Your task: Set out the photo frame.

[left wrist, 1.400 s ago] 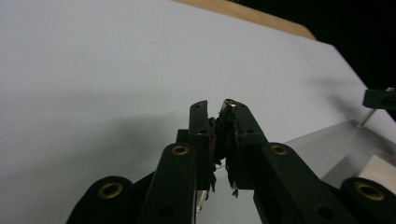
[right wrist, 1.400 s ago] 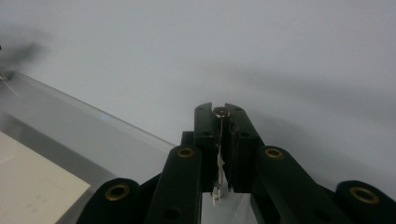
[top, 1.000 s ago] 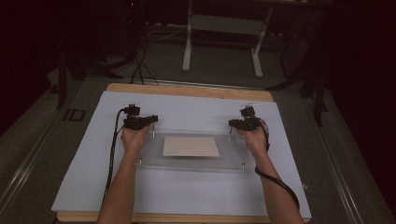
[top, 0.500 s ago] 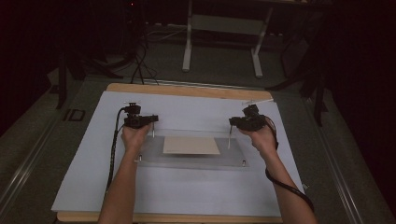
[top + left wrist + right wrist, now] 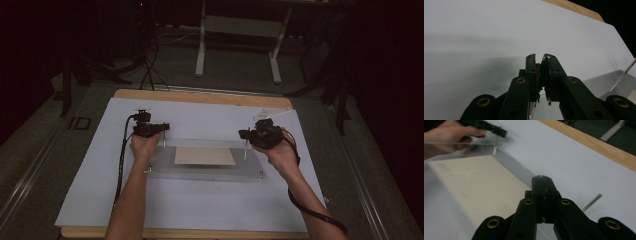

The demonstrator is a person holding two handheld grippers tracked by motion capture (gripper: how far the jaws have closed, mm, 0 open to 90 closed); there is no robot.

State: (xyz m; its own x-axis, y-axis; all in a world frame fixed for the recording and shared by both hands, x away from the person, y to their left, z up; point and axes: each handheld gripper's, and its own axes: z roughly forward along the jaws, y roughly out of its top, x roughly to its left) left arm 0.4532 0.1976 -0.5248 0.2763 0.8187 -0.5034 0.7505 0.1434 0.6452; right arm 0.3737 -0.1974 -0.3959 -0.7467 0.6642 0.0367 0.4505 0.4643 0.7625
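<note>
A clear acrylic plate (image 5: pixel 205 172) rests on short metal posts over a beige card (image 5: pixel 205 156) (image 5: pixel 474 187). My left gripper (image 5: pixel 162 127) (image 5: pixel 541 58) sits at the plate's far left corner. Its jaws are shut on the silver top of a metal post (image 5: pixel 547 57) (image 5: pixel 495 148). My right gripper (image 5: pixel 242 134) (image 5: pixel 541 180) hovers above the far right corner. Its jaws have just been closing and now meet with nothing between them. The far right post (image 5: pixel 245 149) (image 5: pixel 591 202) stands free beside them.
The plate lies on a white sheet (image 5: pixel 200 205) that covers a wooden table (image 5: pixel 200 96). Black cables trail from both grippers along the forearms. A white metal frame (image 5: pixel 237 30) and more cables stand on the dark floor beyond the table.
My right gripper has lifted up off the plate's far right corner, and its forearm has swung outward to the right. The left gripper has stayed put.
</note>
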